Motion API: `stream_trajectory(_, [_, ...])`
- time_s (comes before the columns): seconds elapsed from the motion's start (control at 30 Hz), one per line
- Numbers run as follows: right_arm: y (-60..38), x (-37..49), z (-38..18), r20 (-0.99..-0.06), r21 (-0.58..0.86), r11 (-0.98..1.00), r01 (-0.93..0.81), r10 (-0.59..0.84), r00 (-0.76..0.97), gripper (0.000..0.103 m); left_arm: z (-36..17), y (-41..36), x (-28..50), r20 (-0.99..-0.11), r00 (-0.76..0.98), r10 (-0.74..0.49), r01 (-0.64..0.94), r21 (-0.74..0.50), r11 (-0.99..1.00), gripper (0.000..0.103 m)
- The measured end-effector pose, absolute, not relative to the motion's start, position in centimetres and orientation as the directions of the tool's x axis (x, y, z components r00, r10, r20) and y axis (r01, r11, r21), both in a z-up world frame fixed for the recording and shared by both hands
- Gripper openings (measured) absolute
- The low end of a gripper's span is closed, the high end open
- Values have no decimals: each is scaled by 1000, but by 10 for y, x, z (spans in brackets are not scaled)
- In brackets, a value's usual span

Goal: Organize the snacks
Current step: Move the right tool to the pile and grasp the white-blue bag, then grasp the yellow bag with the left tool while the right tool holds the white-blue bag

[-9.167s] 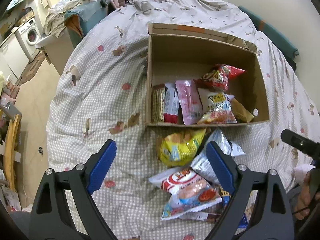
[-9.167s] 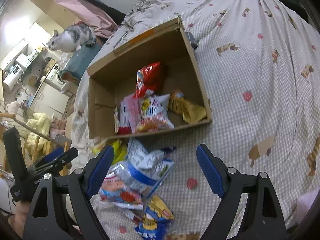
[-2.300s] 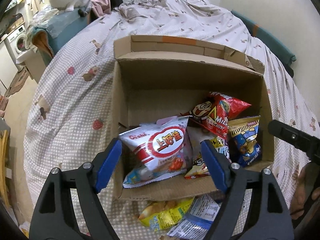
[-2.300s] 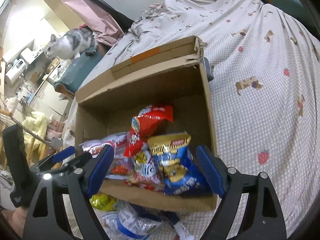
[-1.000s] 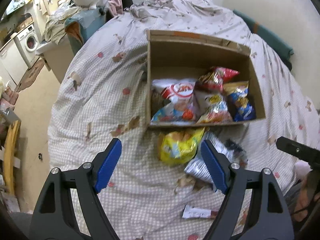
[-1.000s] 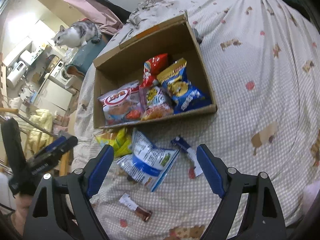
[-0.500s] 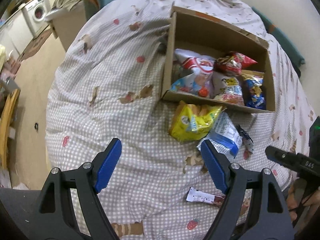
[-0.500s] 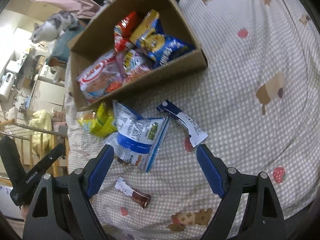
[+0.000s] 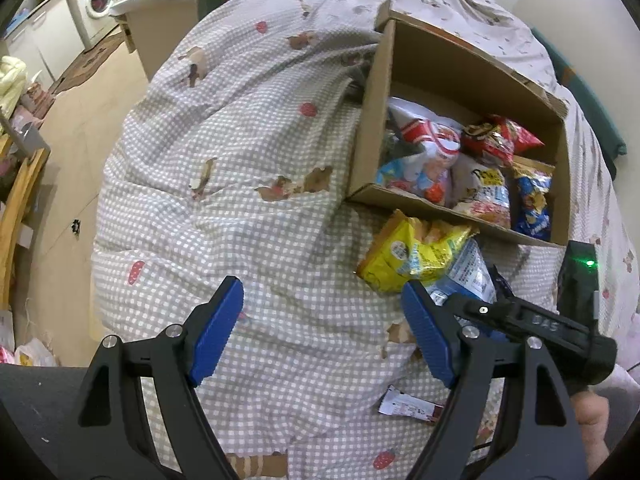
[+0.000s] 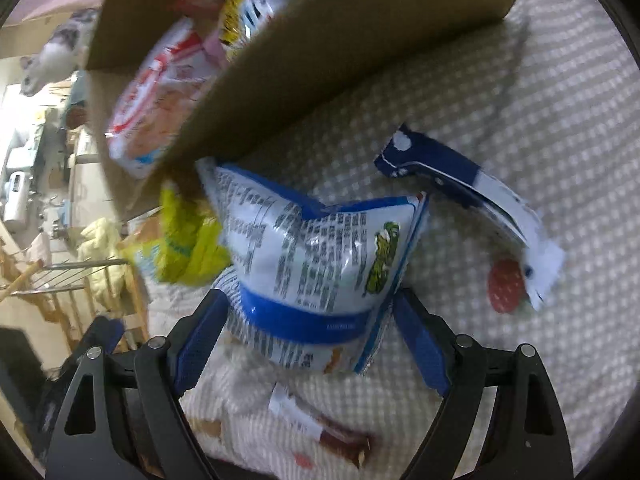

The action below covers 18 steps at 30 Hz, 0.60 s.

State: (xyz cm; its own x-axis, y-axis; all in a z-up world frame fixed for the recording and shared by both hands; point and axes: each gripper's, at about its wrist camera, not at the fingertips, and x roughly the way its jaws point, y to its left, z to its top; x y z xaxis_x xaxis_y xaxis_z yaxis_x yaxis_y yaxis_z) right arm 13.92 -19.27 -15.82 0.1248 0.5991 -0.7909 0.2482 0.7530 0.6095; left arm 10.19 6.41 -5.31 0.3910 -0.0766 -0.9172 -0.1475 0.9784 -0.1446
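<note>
A cardboard box [image 9: 370,108] on the checked bedspread holds several snack bags. Outside its front wall lie a yellow bag [image 9: 408,250], a white-and-blue bag [image 10: 316,276], a dark blue wrapper [image 10: 460,184] and a small red-and-white bar [image 9: 408,410]. My right gripper [image 10: 310,350] is open, its fingers on either side of the white-and-blue bag's near end. It shows in the left wrist view [image 9: 520,322] as a black body over that bag. My left gripper [image 9: 322,332] is open and empty above bare bedspread, left of the loose snacks.
The box [image 10: 320,56] fills the top of the right wrist view. The bed edge drops to the floor at the left, with a washing machine [image 9: 98,0] and a wooden rack [image 9: 20,196] beyond. A cat [image 10: 52,56] sits at far left.
My right gripper has dropped down close over the white-and-blue bag, which now lies between its fingers. My left gripper has drifted slightly left and stays open.
</note>
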Motion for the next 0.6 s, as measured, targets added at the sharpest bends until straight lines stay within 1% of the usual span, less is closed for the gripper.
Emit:
stream_trajectory(0.1, [-177, 141, -159, -840, 543, 811, 217, 530, 119, 88, -55, 70, 102, -920, 385, -71, -170, -146, 975, 79])
stream_trajectory(0.17, [-169, 139, -154, -875, 483, 861, 160, 469, 118, 75, -56, 72, 103, -921, 382, -75, -174, -151, 973, 79])
stream_trajectory(0.23, [-174, 135, -151, -883, 467, 871, 152, 453, 122, 57, -55, 72, 104, -921, 381, -77, -175, -154, 973, 79])
stream_trajectory(0.27, [-178, 133, -149, -894, 447, 882, 151, 433, 118, 52, -55, 72, 104, -922, 381, -77, -176, -154, 972, 79])
stream_trajectory(0.33, [-185, 129, -146, -913, 405, 903, 141, 392, 114, 48, -55, 72, 105, -922, 378, -84, -181, -163, 970, 79])
stream_trajectory(0.47, [-194, 121, -129, -927, 367, 924, 110, 355, 119, 47, -56, 69, 105, -923, 374, -93, -175, -169, 970, 79])
stream_trajectory(0.6, [-207, 106, -110, -899, 430, 900, 80, 417, 134, 46, -58, 65, 106, -924, 366, -108, -164, -179, 970, 79])
